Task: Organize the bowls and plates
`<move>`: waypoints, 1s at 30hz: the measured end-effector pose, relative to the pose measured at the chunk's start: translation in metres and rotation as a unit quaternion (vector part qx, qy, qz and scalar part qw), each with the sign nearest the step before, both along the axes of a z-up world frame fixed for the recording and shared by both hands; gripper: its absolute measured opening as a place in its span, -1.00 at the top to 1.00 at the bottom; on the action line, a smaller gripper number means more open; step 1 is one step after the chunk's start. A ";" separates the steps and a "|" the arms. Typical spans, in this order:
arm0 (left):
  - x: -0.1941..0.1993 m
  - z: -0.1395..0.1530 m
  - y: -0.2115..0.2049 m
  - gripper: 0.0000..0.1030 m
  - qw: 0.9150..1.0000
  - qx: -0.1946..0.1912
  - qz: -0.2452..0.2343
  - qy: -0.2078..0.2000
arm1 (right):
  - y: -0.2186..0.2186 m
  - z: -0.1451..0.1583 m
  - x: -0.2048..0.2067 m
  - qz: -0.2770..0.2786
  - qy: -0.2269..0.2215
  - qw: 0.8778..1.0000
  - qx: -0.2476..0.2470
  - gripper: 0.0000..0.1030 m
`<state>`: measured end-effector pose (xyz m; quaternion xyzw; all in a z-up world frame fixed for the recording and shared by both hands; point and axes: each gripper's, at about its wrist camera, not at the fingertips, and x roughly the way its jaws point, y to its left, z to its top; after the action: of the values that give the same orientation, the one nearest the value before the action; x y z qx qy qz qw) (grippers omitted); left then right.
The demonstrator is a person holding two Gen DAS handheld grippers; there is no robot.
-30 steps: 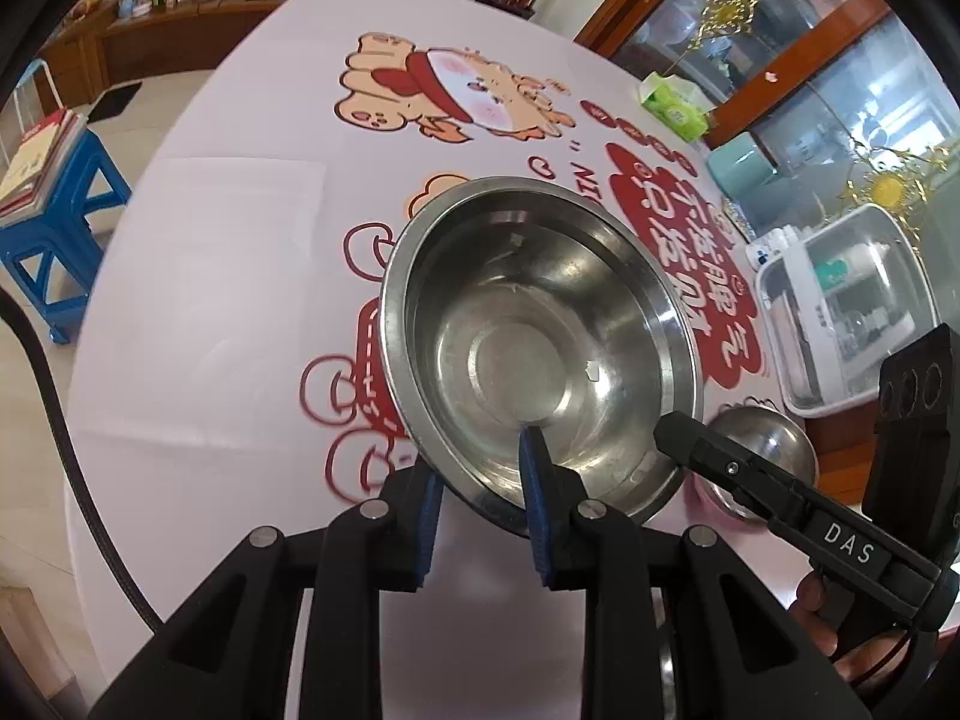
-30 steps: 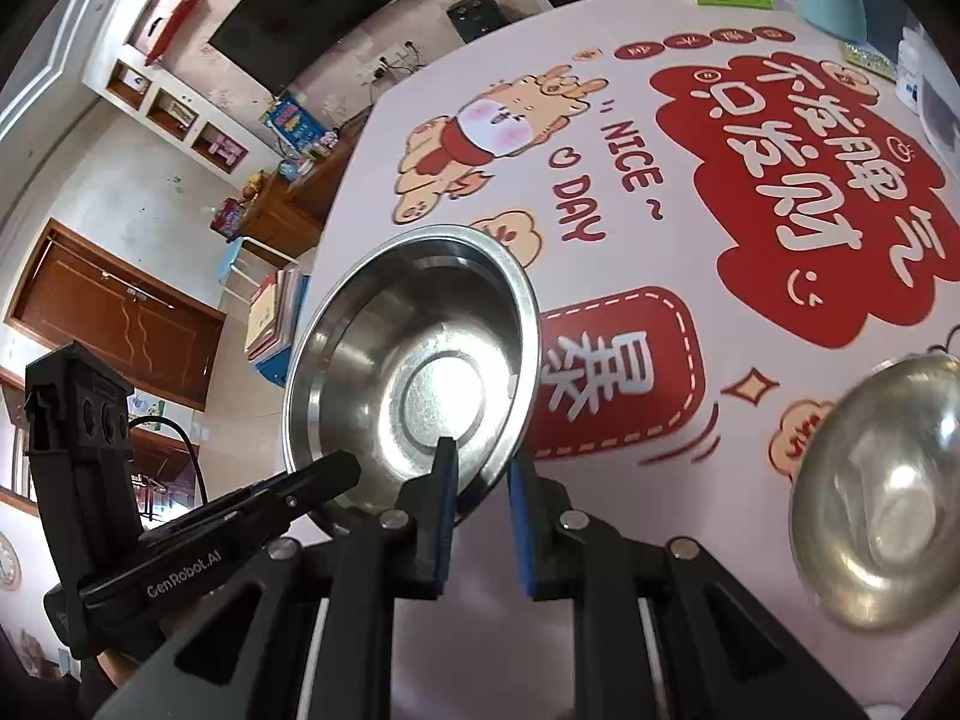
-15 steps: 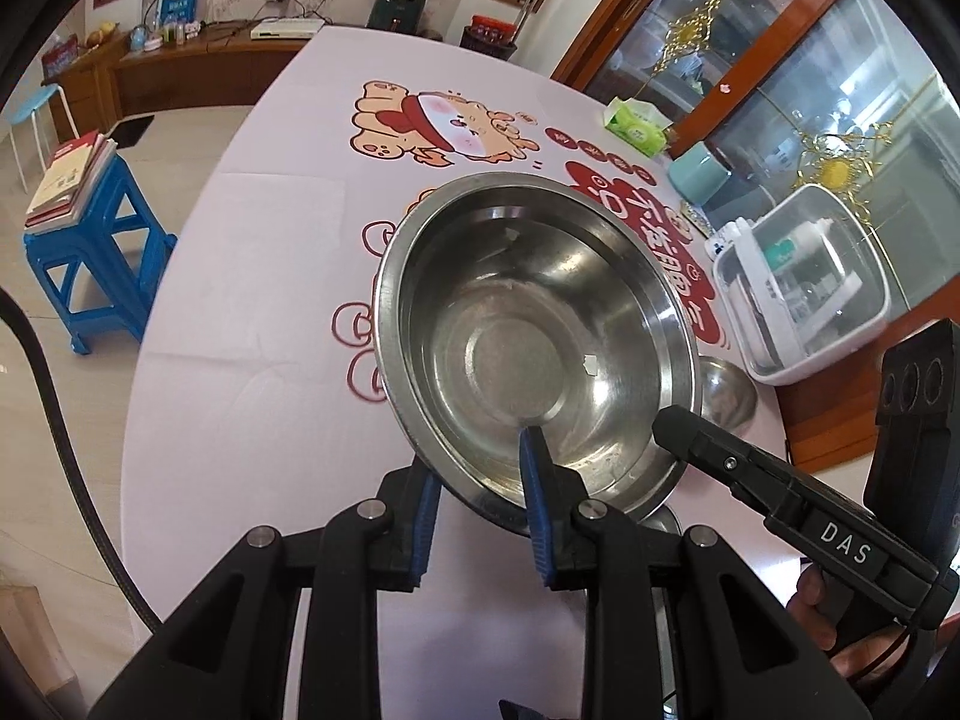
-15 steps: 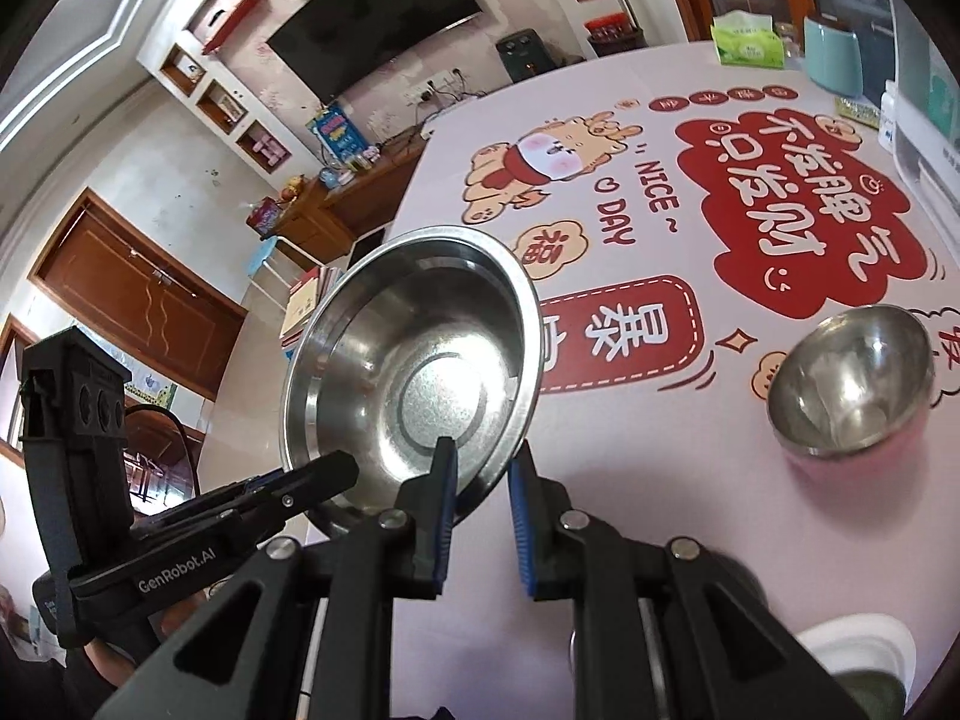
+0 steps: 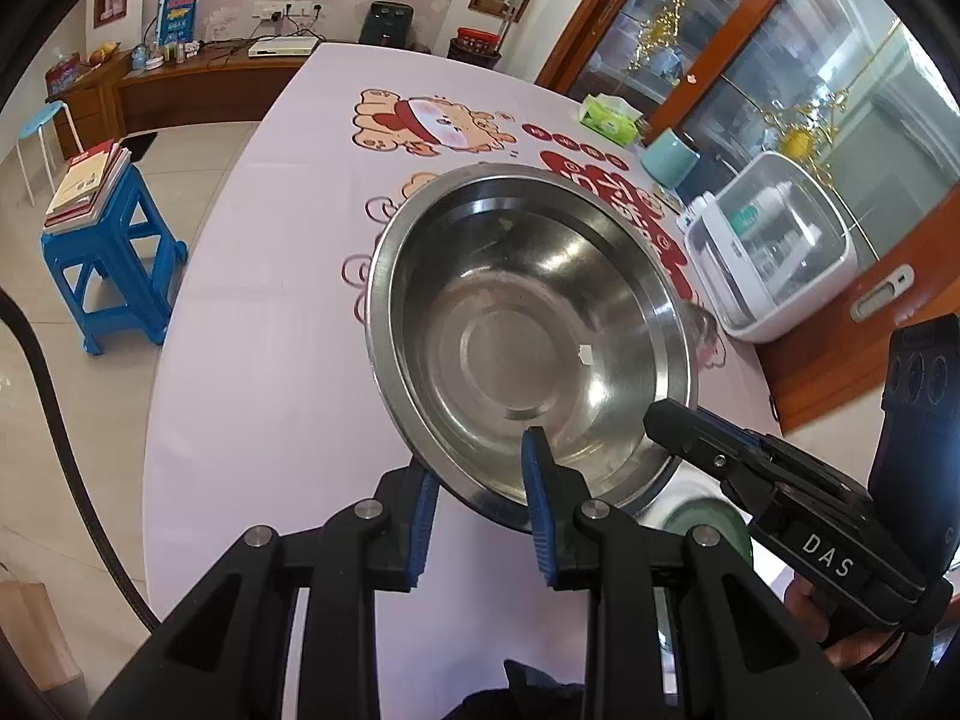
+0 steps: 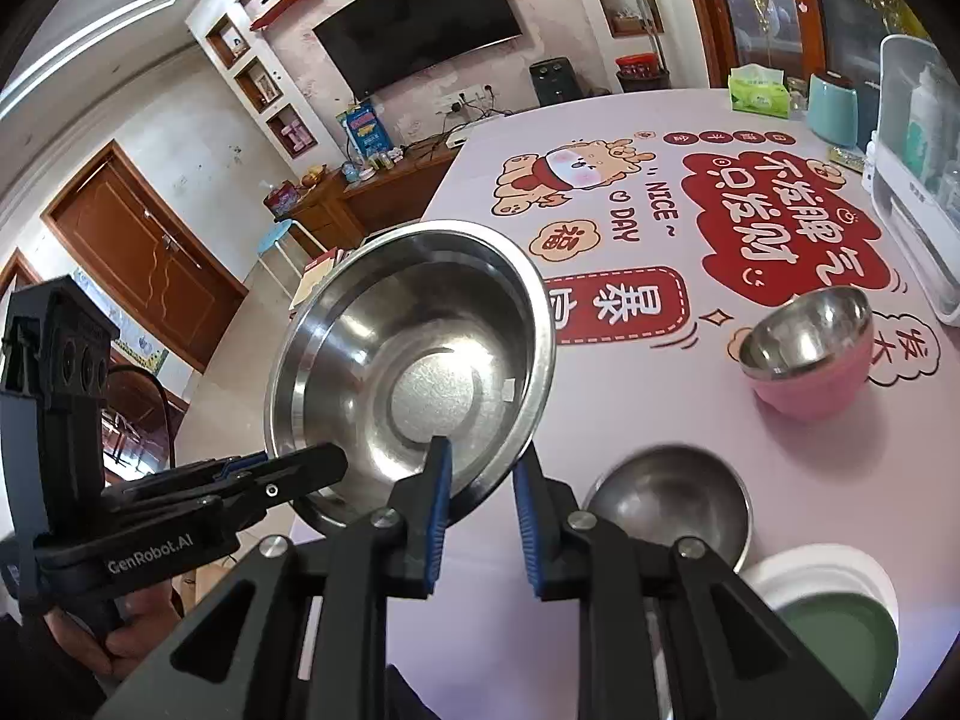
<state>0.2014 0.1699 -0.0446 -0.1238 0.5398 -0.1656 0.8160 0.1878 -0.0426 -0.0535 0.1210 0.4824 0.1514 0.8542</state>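
Held aloft: a large stainless steel basin [image 5: 528,336], clear of the table [image 5: 252,372] and tilted, its hollow facing both cameras.
Left gripper [image 5: 480,510]: closed on the basin's near rim, one blue pad inside the wall, one outside.
Right gripper [image 6: 477,504]: on the same rim just beside the left one; one pad lies inside the wall, the other stands slightly off the outside, and the jaws are opening.
Who carries: judged from that, the left tongs bear most of the weight; both are equally near.
Waiting below: near the table's near edge, right of the basin in the right wrist view, a small steel bowl [image 6: 672,498], a white-rimmed green bowl [image 6: 834,624] and, farther in, a pink steel-lined bowl [image 6: 810,354].
Key relation: the basin hangs ahead of both tongs and left of those bowls; round, it has no long axis, so only its tilt matters.
Likely next: levelling it and setting it down, probably as the base for nesting the smaller bowls.
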 end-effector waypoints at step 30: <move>-0.119 -0.054 -0.049 0.52 0.991 0.019 -0.094 0.092 | -0.031 -0.050 -0.140 -0.034 0.069 0.996 -0.041 0.54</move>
<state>0.0826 0.1210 -0.0983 -0.0719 0.6245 -0.2193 0.7462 0.0477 -0.0738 -0.1033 0.1125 0.5413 0.0940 0.8280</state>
